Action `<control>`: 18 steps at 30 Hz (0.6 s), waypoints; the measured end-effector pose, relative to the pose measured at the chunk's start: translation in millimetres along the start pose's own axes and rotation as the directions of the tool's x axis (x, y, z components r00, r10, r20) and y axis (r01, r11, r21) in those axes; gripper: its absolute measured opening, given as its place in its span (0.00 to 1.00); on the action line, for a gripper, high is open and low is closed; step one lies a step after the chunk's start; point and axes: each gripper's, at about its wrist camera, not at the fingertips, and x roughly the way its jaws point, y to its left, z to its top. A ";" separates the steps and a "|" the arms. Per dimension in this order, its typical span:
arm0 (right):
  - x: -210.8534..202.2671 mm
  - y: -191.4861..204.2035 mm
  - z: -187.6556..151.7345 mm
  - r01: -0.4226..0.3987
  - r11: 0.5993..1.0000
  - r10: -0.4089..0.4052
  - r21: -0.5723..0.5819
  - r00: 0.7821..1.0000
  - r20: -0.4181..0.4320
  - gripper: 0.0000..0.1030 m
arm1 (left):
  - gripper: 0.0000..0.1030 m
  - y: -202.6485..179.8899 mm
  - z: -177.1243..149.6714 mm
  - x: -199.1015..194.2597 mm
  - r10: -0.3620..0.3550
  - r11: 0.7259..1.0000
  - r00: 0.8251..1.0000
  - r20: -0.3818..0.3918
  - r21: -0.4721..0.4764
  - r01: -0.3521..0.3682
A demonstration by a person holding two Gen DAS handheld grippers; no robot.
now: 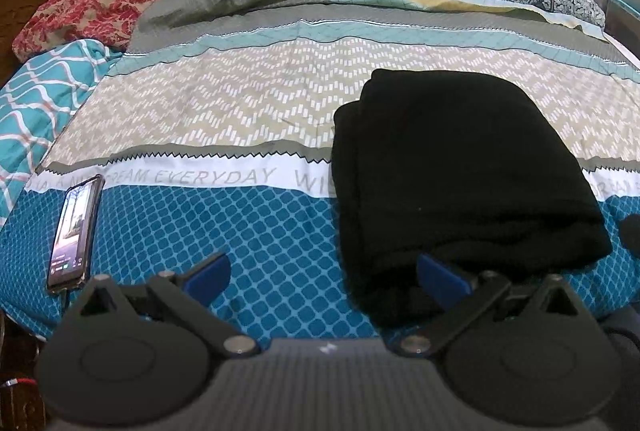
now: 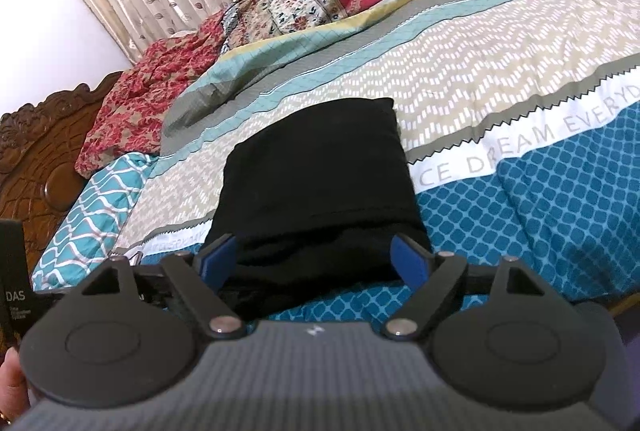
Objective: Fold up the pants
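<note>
On the white band of the bedspread point(image 1: 240, 179), grey capitals are printed: "REAM EVERYDAY" is read in the left wrist view, followed by "WI" before the lettering is covered. In the right wrist view the same band point(image 2: 520, 147) reads "CE DREAM EVERYD". On a black object point(image 2: 14, 271) at that view's left edge "DAS" is printed; smaller lines beneath cannot be read.
</note>
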 end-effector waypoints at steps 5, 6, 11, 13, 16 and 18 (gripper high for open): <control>2.3 0.5 -1.3 0.009 1.000 -0.009 -0.009 1.000 -0.006 0.83 | 1.00 -0.1 -1.7 2.8 0.000 1.000 1.000 -0.007 0.005 0.000; 3.0 0.6 -1.5 0.010 1.000 -0.010 -0.009 1.000 -0.011 0.83 | 1.00 0.3 -1.9 3.6 0.000 1.000 1.000 -0.010 0.004 0.000; 5.5 -0.6 -2.4 0.009 1.000 -0.009 -0.009 0.999 -0.031 0.83 | 1.00 2.6 -4.7 7.4 -0.002 1.000 1.000 -0.027 -0.003 0.002; 6.7 -1.0 -2.8 0.010 1.000 -0.010 -0.008 0.999 -0.039 0.83 | 1.00 3.7 -5.5 9.1 -0.006 1.000 0.999 -0.033 -0.005 0.006; 9.1 -2.1 -4.0 0.016 1.000 -0.017 -0.005 0.998 -0.054 0.83 | 1.00 4.0 -7.6 11.7 -0.009 1.000 0.999 -0.044 -0.007 0.009; 11.7 -3.6 -5.1 0.028 1.000 -0.028 0.000 0.997 -0.066 0.83 | 1.00 4.0 -9.1 14.1 -0.013 1.000 0.999 -0.053 -0.009 0.012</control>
